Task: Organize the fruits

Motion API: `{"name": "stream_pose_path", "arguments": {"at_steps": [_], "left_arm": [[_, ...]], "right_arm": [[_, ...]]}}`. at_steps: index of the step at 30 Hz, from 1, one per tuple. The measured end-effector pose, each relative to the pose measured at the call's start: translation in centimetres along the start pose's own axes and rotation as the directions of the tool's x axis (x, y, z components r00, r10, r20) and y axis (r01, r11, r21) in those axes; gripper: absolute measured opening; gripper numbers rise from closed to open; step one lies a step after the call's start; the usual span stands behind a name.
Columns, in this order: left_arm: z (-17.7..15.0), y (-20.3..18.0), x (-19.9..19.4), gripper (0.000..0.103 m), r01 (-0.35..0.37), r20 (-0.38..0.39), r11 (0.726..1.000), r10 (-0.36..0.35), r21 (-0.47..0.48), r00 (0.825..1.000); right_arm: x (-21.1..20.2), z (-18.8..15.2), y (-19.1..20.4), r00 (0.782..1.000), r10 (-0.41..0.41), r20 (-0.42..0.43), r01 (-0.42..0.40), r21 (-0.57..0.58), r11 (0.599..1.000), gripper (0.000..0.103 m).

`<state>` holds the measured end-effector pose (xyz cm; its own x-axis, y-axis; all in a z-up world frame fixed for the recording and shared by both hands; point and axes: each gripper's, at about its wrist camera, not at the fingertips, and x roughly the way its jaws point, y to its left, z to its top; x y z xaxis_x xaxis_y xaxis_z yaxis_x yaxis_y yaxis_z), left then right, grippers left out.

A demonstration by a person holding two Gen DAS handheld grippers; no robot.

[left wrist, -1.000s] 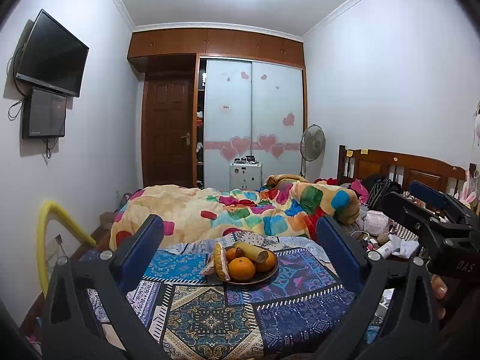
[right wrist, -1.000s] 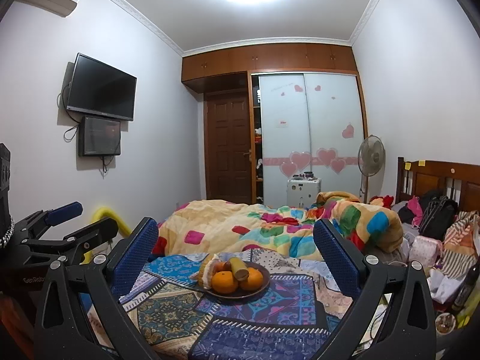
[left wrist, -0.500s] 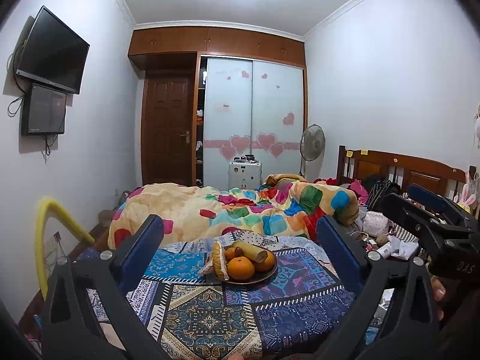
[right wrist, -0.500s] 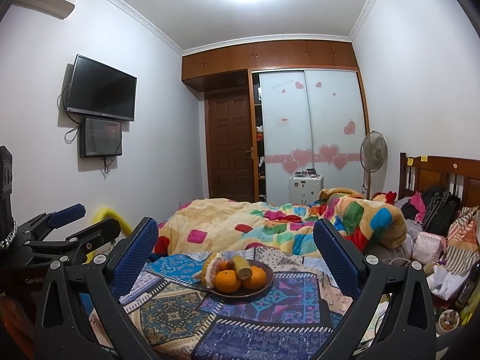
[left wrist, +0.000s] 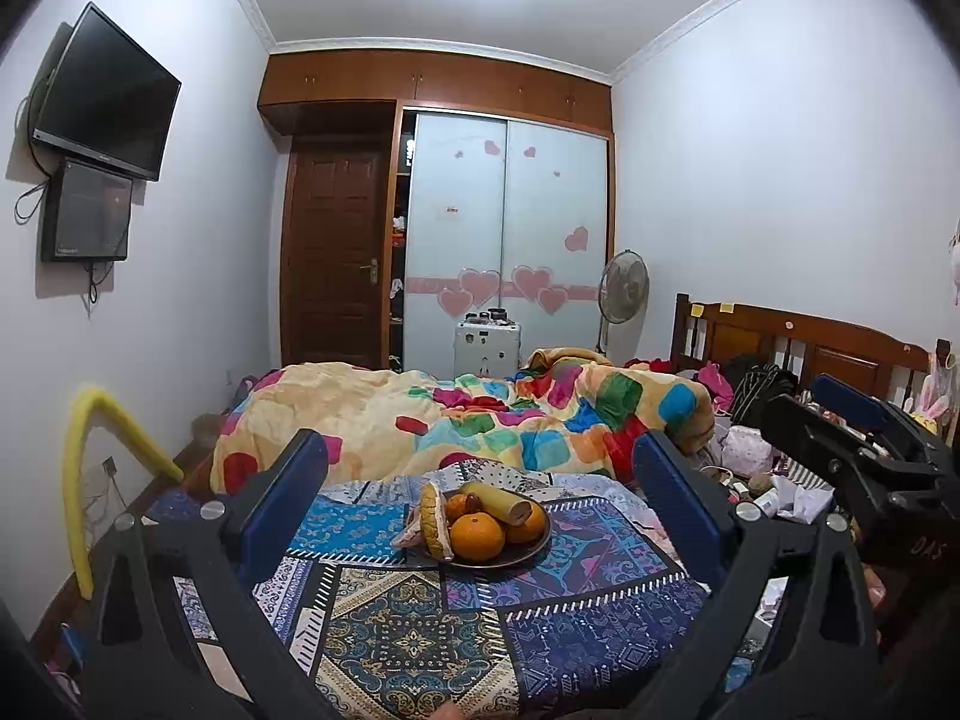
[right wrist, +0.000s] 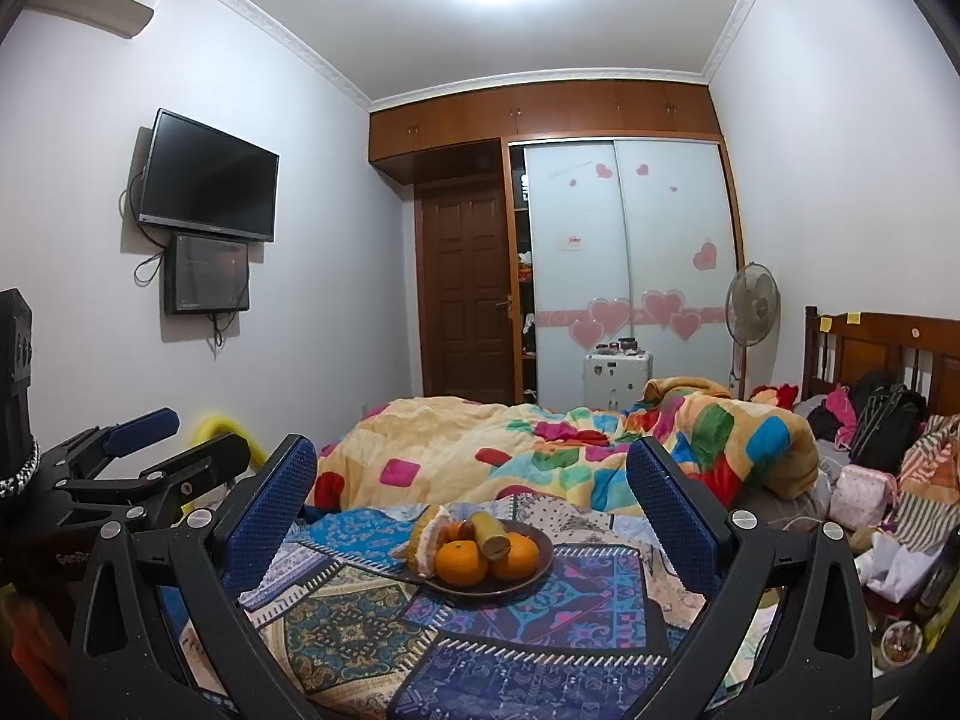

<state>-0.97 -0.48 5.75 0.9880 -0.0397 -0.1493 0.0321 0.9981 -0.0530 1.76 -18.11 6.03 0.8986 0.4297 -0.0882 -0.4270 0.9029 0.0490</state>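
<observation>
**A:** Fruit (left wrist: 477, 525) sits piled in a dark round plate (left wrist: 531, 549) near the middle of a tabletop covered by a patterned patchwork cloth (left wrist: 408, 630). Where are the grippers?

**B:** Both hover short of the plate. The left hand-held gripper (left wrist: 480, 495) has its blue pads spread wide and grasps nothing; the right hand-held gripper (right wrist: 471, 495) is equally spread and empty.

**A:** What is in the pile?

**B:** Two oranges at the front, the nearer orange (right wrist: 461, 563) beside a second (right wrist: 517, 555). A banana (right wrist: 487, 534) leans across them, cut end forward. A pale peeled segment (right wrist: 427, 540) stands at the left rim. Something small and reddish hides behind; it cannot be identified.

**A:** So is the fruit organized?

**B:** It lies gathered on one plate, which fits either a finished arrangement or a heap awaiting sorting. One moment cannot settle which.

**A:** If a piece were to be lifted?

**B:** The banana rests on top, so it would probably come free most cleanly; pulling an orange from beneath could tip the rest. A gentle squeeze would suit soft fruit.
</observation>
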Motion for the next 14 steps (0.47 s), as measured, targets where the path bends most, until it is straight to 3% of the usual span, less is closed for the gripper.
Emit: {"name": "stream_pose_path", "arguments": {"at_steps": [14], "left_arm": [[-0.01,-0.02,-0.02,0.103,-0.003,-0.005,1.0,0.003,0.005,1.0]], "right_arm": [[0.44,-0.37,0.12,1.0,0.006,-0.018,-0.006,-0.001,1.0,0.103]]}}
